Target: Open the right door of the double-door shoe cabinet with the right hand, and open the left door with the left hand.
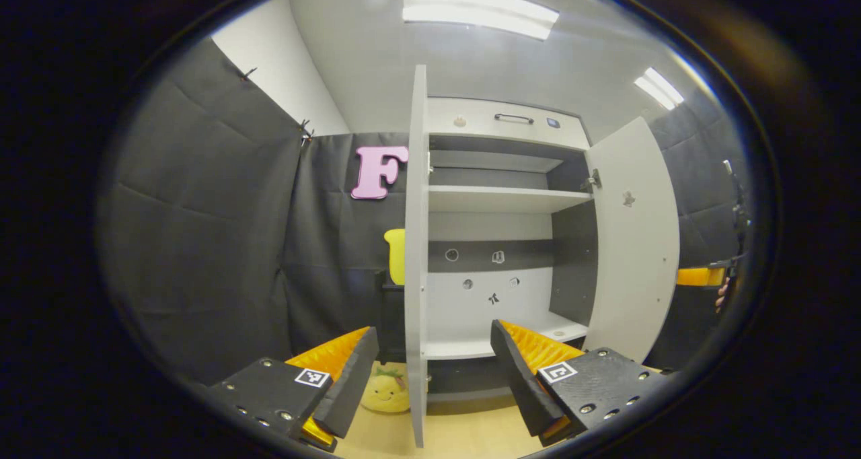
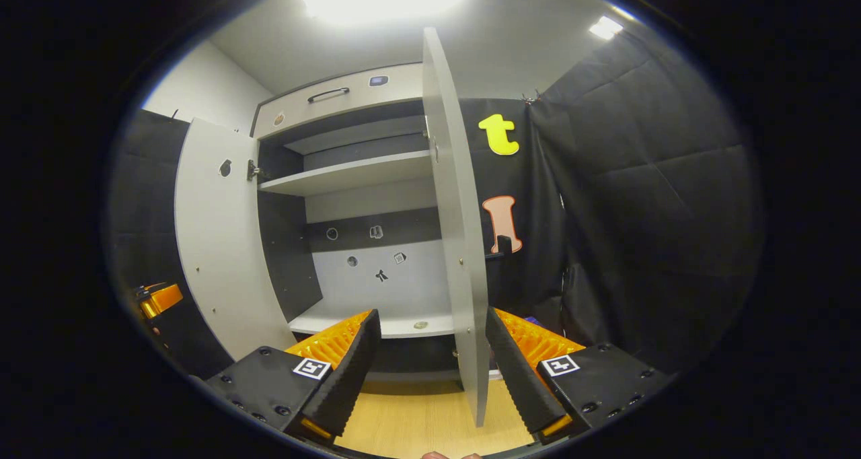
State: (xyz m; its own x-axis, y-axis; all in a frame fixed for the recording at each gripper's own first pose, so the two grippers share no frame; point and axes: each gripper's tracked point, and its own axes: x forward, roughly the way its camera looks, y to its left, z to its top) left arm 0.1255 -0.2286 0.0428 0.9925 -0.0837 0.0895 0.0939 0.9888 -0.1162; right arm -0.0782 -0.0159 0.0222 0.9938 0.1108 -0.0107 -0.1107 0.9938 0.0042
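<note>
Wide-spread black-and-orange fingers of the left gripper [image 1: 430,371] flank the edge of the white cabinet's open left door [image 1: 417,257]. Likewise parted, the right gripper [image 2: 430,368] straddles the open right door [image 2: 457,230], touching neither. Behind stand bare white shelves [image 1: 501,198].

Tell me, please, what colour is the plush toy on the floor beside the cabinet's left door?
The plush toy is yellow, seen best in the left gripper view.
</note>
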